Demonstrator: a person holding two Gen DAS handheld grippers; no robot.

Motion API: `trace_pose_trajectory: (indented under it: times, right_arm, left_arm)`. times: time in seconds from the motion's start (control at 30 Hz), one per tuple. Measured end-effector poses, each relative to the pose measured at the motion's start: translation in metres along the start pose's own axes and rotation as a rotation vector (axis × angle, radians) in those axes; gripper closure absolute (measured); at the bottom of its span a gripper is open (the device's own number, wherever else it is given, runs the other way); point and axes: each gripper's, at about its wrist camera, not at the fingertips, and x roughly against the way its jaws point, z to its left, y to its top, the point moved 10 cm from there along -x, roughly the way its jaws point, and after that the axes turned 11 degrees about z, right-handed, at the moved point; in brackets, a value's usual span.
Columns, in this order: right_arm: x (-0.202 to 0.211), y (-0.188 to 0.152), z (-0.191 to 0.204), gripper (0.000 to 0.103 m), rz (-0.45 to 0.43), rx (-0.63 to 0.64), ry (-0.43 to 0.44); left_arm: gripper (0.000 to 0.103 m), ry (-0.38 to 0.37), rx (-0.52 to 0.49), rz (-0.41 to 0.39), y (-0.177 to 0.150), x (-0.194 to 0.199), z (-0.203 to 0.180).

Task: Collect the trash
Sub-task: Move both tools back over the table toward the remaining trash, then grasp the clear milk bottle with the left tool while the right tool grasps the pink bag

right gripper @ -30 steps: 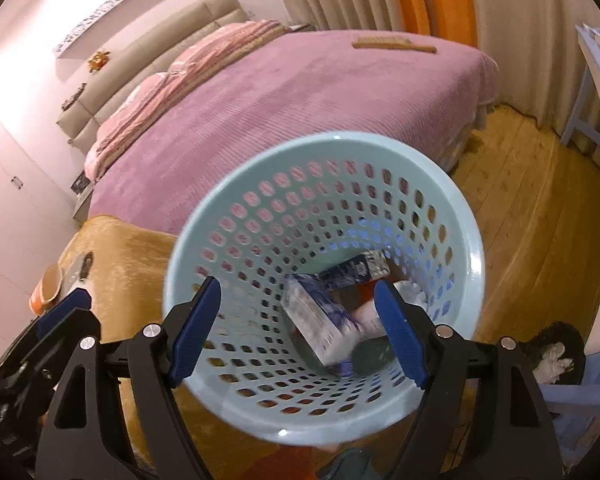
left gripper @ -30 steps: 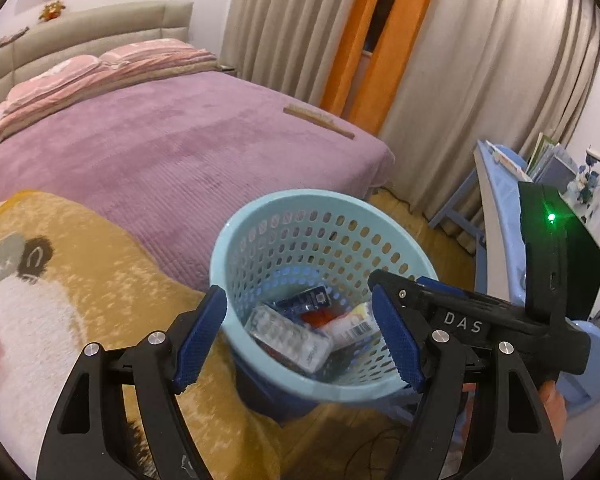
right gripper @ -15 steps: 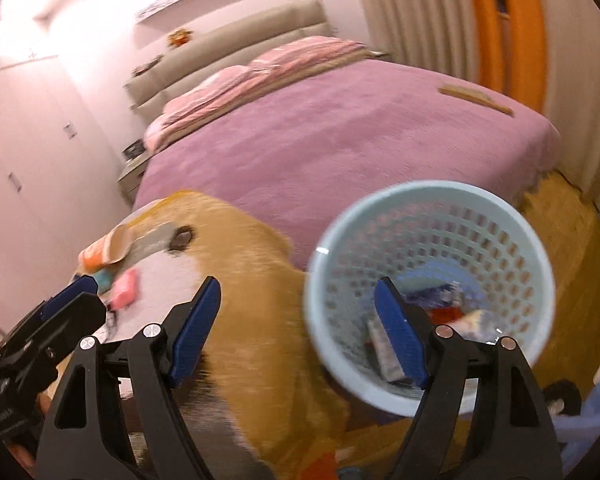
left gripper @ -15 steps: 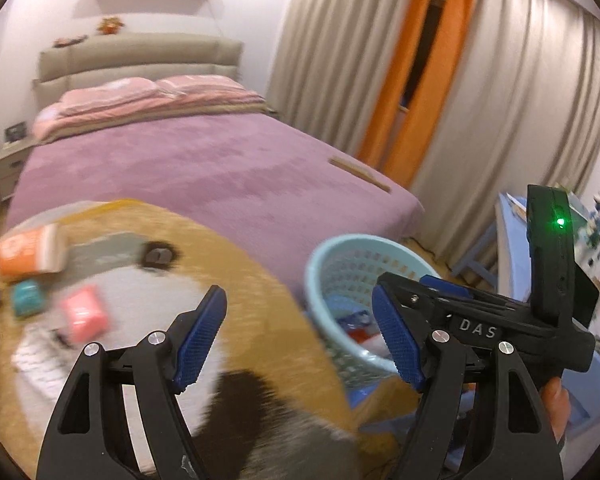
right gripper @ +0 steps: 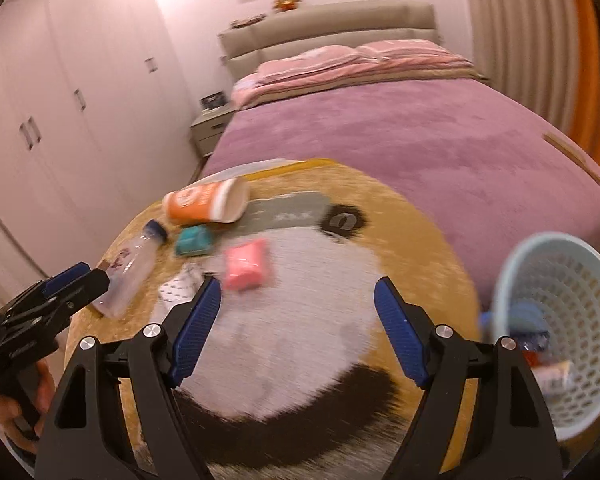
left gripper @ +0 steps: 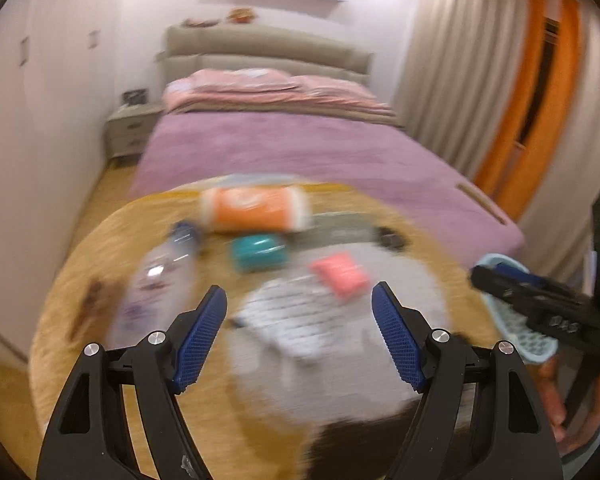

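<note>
Now both of my grippers hang above the round animal-face rug; my left gripper is released, nothing between its blue pads; my right gripper is likewise spread wide and empty. The trash lies ahead of both: a pink packet just beyond my right gripper's left finger; a white blister sheet sits in the gap between my left gripper's fingers, lower on the rug; a teal box lies farther ahead; an orange paper cup lies on its side beyond that; a clear plastic bottle lies ahead and to the left of my left gripper. The light-blue basket stands off to the right of my right gripper, some trash in it already.
</note>
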Motion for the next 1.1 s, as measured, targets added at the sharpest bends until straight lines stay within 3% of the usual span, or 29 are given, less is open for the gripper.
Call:
trace_pose_trajectory:
  times: [0.17,0.4,0.77,1.1]
  right_arm:
    - [-0.031,0.009,0.028,0.028,0.015,0.055,0.007]
    - [-0.078,0.012,0.035,0.028,0.091,0.019,0.051]
    - [-0.117,0.009,0.024,0.028,0.138,0.014,0.004]
    - [-0.122,0.012,0.033,0.028,0.135,0.073,-0.022]
  left_arm:
    - [0.03,0.049,0.08,0.037,-0.01,-0.009,0.06]
    - [0.03,0.107,0.072,0.073,-0.011,-0.033,0.094]
    - [0.031,0.08,0.061,0.142,-0.003,-0.063,0.102]
    - [0.03,0.192,-0.009,0.183,0.009,-0.089,0.097]
